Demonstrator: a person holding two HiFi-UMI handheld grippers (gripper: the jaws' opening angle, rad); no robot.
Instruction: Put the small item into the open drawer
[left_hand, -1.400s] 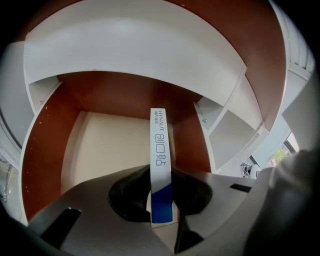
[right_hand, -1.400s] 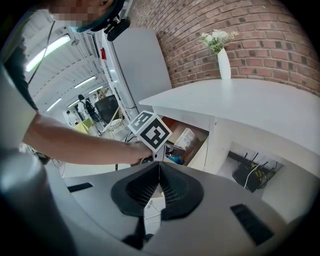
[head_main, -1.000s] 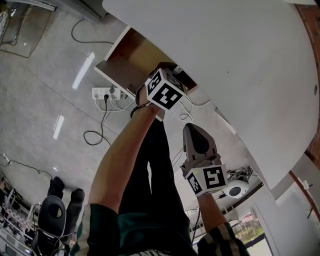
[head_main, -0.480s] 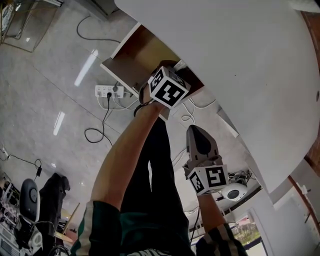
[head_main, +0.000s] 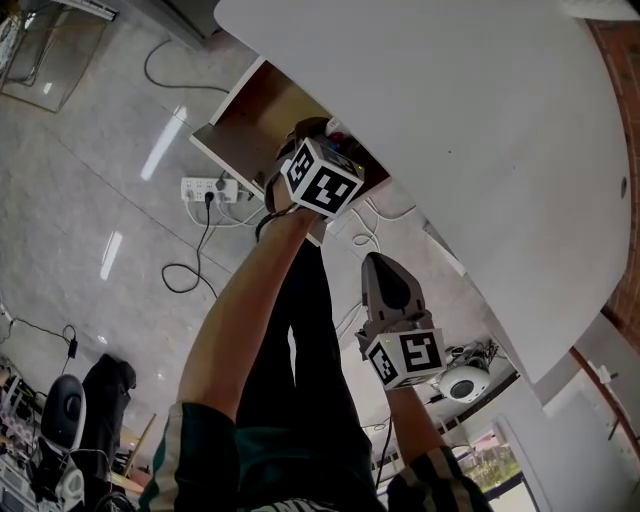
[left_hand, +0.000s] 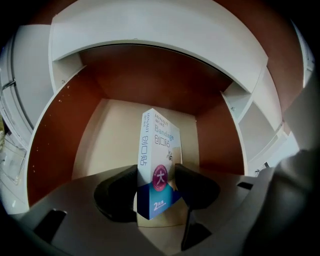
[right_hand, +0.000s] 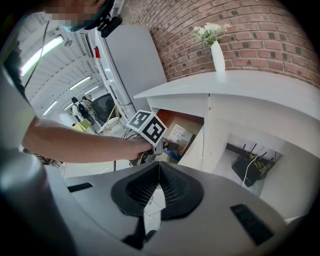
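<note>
The left gripper (left_hand: 156, 182) has just been opening its jaws; the bandage box (left_hand: 159, 142) stands loose between them inside the open drawer (left_hand: 55, 145). If the gripper pulls back crooked, a jaw could catch the box and tip it. The right gripper (right_hand: 158, 169) is pressed together, empty.

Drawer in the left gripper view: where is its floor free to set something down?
The drawer floor is bare on both sides of the bandage box: wider toward the left brown wall, narrower toward the right wall. The front middle is crowded by the left gripper, whose jaws have just been opening, with the box between them.
</note>
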